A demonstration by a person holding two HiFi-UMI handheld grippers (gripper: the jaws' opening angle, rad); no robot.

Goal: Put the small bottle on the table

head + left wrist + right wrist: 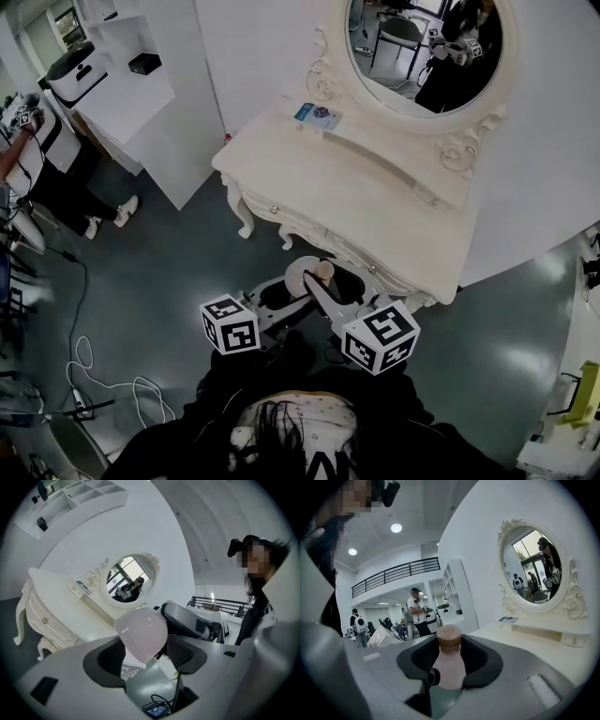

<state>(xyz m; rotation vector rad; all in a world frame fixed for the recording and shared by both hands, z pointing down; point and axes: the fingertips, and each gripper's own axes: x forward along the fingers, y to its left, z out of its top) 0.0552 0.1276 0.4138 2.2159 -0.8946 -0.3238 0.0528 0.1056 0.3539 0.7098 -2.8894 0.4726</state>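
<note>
Between the two tongs sits the small pale pink bottle with a brown round cap. It is up in the air and is not yet on the surface. The right tongs are closed on the bottle. Their dark pads touch its sides, and the cap sticks up above them. The left tongs come in from the other side. They are closed on a round, pale pink end that looks like the fat part of the same bottle. The tips of both tongs meet at the bottle. Each of the tongs has a white cube with black squares on it, one on the left and one on the right.

Ahead of the tongs stands the white carved dressing table, which is the surface. Its front edge is close to the bottle. At the far side of the surface is an oval mirror with a curly white frame. A small blue and white card lies on the low shelf under the mirror, well apart from the tongs.

Below the tongs is the dark grey floor. A white cable lies on it, off to the left of the left tongs. Far off to the left of the right tongs, a person in a white top stands in the room.
</note>
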